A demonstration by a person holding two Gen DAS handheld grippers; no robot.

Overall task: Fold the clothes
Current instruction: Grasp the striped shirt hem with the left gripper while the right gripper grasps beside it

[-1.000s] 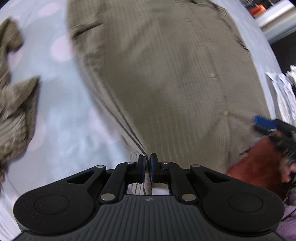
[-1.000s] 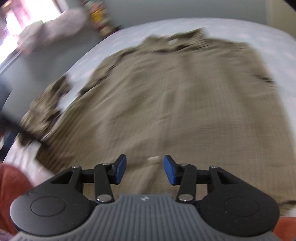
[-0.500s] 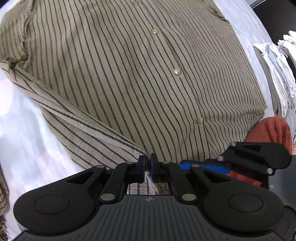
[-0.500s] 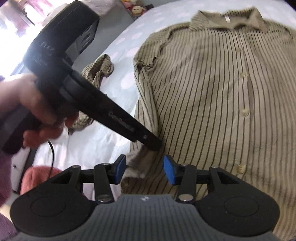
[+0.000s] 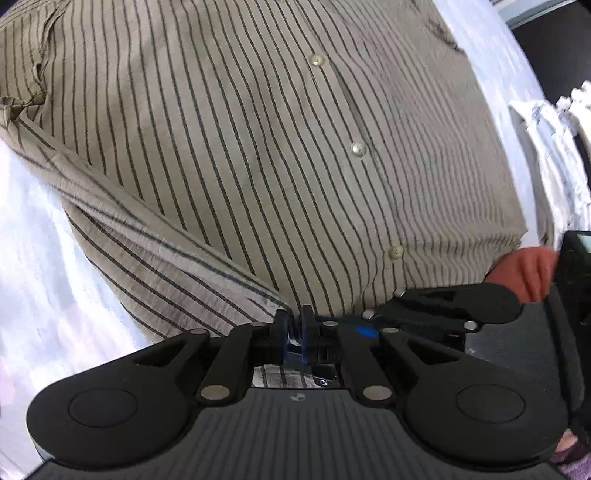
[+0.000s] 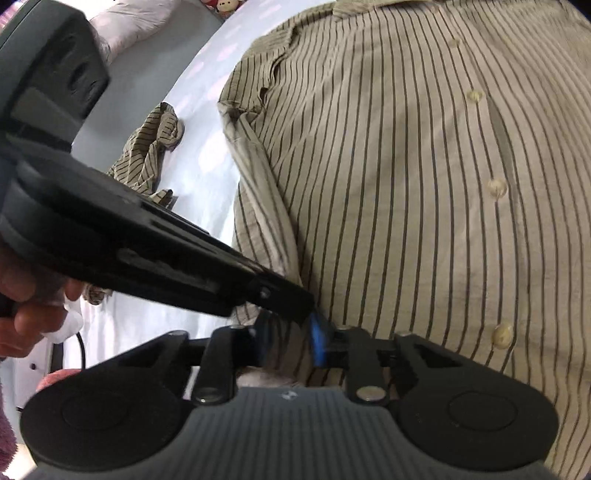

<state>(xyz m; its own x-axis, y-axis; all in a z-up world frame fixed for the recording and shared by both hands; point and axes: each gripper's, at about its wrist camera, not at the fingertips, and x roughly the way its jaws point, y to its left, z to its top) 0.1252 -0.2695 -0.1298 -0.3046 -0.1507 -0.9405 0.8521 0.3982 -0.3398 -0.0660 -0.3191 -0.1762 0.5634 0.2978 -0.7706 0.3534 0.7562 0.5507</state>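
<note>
- The shirt (image 5: pixel 295 147) is tan with thin dark stripes and a row of pale round buttons (image 5: pixel 358 148) down the front.
- It lies flat, front side up, on a pale bed sheet (image 5: pixel 33 258) with faint pink spots.
- Its collar (image 6: pixel 373 5) is at the far end, seen from the right wrist view.
- One sleeve (image 5: pixel 155 251) is laid along the left edge of the shirt, down toward the near hem.
- The left gripper (image 5: pixel 294 325) is squeezed tight on the near hem of the shirt, with a little bit of cloth pinched between its blue pads.
- The right gripper (image 6: pixel 291 341) is just beside it at the same near hem. Its jaws are closing, and striped cloth sits between them.
- A hand (image 6: pixel 22 314) holds the left gripper's handle on the left side of the right wrist view.
- A small crumpled striped cloth (image 6: pixel 151 147) lies on the sheet to the left, apart from the shirt.
- Some white folded cloth (image 5: pixel 550 155) sits at the far right.
- No box or basket shows.
</note>
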